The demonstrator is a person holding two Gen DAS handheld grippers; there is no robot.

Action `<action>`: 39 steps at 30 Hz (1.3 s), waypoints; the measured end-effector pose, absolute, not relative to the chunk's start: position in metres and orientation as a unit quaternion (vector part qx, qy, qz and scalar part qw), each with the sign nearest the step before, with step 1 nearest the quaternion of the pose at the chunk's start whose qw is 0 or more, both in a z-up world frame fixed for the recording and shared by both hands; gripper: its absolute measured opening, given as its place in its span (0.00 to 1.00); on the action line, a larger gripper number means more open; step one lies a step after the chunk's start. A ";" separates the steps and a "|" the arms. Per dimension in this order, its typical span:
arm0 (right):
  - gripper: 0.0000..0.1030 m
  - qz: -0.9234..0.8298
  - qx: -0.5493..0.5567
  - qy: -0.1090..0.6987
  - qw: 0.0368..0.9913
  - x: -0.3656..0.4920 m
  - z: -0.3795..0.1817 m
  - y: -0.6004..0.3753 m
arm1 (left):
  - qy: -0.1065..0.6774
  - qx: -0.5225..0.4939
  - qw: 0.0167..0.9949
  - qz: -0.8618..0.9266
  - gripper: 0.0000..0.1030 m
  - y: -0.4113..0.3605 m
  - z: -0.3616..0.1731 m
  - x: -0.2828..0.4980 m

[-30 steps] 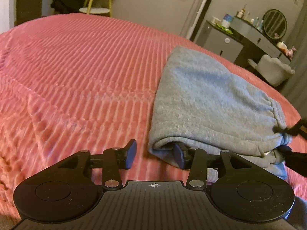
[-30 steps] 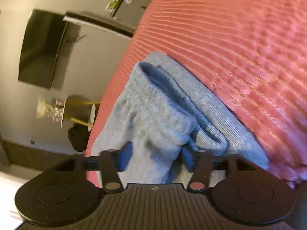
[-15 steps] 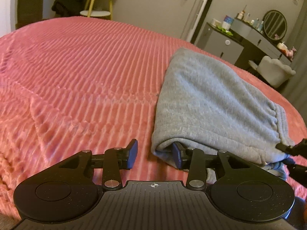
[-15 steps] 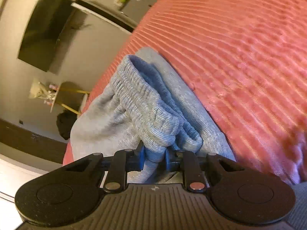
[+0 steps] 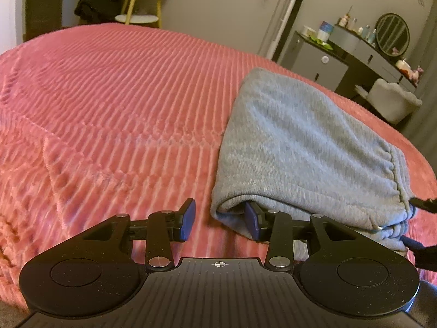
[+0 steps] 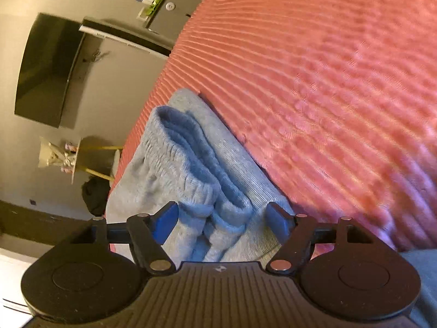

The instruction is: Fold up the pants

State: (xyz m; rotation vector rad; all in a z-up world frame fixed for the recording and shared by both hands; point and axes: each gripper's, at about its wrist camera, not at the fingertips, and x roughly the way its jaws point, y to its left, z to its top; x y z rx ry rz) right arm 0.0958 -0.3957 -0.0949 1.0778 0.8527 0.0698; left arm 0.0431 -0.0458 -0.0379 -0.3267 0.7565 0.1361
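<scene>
The grey pants (image 5: 300, 147) lie folded into a thick bundle on the pink ribbed bedspread (image 5: 123, 104), near the bed's edge on the side facing the dresser (image 5: 341, 63).

The left gripper (image 5: 220, 220) sits low at the bundle's near corner, jaws spread wide and holding nothing; its right finger pad (image 5: 251, 220) is tucked under the folded edge.

The right gripper (image 6: 221, 220) is at the elastic waistband (image 6: 191, 169) end, jaws wide apart either side of the cloth, not pinching it.
</scene>
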 end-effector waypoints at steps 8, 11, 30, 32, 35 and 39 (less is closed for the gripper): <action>0.60 0.042 0.486 0.404 0.773 0.100 -0.083 -0.377 | 0.368 -0.141 0.919 0.020 0.46 -0.060 -0.035 0.038; 0.59 0.059 0.514 0.404 0.754 0.094 -0.089 -0.377 | 0.372 -0.128 0.919 -0.011 0.51 -0.070 -0.038 0.039; 0.39 0.133 0.509 0.282 0.802 0.101 -0.051 -0.350 | 0.354 -0.167 0.919 0.043 0.54 -0.052 -0.037 0.034; 0.39 0.144 0.495 0.269 0.814 0.098 -0.054 -0.358 | 0.355 -0.173 0.918 0.047 0.54 -0.050 -0.036 0.035; 0.39 0.052 0.419 0.350 0.836 0.108 -0.071 -0.358 | 0.363 -0.173 0.914 0.063 0.54 -0.049 -0.036 0.038; 0.40 0.020 0.385 0.374 0.843 0.112 -0.077 -0.352 | 0.374 -0.167 0.909 0.080 0.54 -0.048 -0.027 0.043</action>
